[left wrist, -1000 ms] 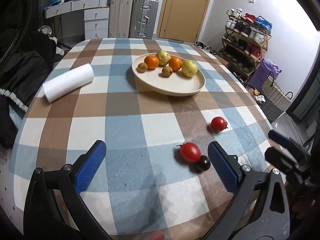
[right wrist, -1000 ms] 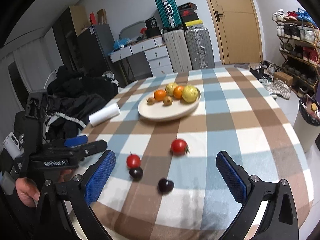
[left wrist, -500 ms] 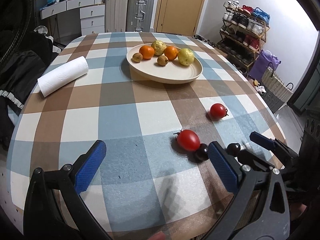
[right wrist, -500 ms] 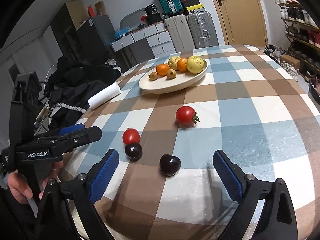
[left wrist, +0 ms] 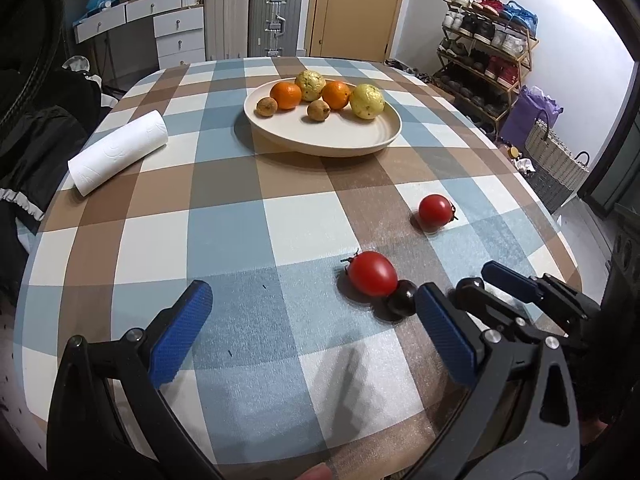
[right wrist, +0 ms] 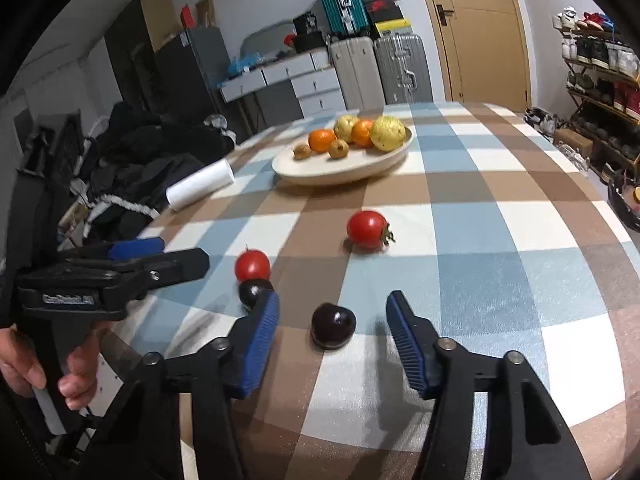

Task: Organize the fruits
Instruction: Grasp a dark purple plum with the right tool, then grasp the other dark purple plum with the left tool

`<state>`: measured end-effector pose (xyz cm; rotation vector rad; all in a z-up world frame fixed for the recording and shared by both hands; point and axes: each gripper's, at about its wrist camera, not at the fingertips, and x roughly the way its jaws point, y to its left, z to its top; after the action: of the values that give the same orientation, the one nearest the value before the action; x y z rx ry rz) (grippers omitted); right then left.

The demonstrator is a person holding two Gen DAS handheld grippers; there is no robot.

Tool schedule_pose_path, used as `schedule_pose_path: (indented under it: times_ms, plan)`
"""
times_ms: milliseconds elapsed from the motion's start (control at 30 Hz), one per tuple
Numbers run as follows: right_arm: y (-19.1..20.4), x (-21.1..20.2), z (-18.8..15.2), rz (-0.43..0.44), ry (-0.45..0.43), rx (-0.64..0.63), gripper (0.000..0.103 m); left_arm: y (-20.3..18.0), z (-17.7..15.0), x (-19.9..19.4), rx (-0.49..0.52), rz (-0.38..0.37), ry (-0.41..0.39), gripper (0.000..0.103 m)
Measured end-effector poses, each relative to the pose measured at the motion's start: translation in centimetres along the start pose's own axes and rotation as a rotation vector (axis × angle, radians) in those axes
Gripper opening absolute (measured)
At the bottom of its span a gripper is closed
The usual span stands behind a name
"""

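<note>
- My right gripper (right wrist: 332, 330) has dropped low over the last second, and its jaws have narrowed around the dark cherry (right wrist: 333, 325) at lower centre, not touching it yet.
- My left gripper (left wrist: 308, 332) stays wide and empty.
- Two tomatoes (right wrist: 367, 229) and another cherry (right wrist: 253, 292) wait below the plate (right wrist: 320, 172); a first pick looks imminent.

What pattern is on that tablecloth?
The tablecloth has blue, brown and white checks, clearest in the left wrist view.
</note>
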<state>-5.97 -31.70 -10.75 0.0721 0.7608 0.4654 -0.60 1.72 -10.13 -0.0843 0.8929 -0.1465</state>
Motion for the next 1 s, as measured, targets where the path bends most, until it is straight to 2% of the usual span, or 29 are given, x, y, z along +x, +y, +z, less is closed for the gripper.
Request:
schedule_pose_path:
  times_ms: [200, 267, 400, 500, 900, 1000]
  plan:
    - [-0.2, 0.7, -0.2, -0.003, 0.024, 0.006, 0.036, 0.0, -0.1, 0.2, 0.002, -0.003, 0.006, 0.101]
    - [-0.2, 0.9, -0.3, 0.001, 0.030, 0.001, 0.026, -0.1, -0.1, 0.3, 0.003, -0.004, 0.011, 0.101]
    - [-0.5, 0.9, -0.4, 0.011, 0.026, 0.016, 0.025, -0.4, -0.1, 0.5, 0.008, -0.020, 0.027, 0.101]
    - [-0.8, 0.6, -0.3, 0.009, 0.012, 0.036, 0.025, -0.7, -0.2, 0.6, 0.005, -0.077, 0.039, 0.101]
    - [-1.0, -0.6, 0.1, -0.001, -0.040, 0.011, 0.025, -2.5, -0.1, 2.8, -0.013, -0.109, 0.105, 0.101]
    - [-0.9, -0.8, 0.1, 0.004, -0.046, -0.002, 0.025, -2.7, 0.1, 3.1, -0.021, -0.104, 0.108, 0.092]
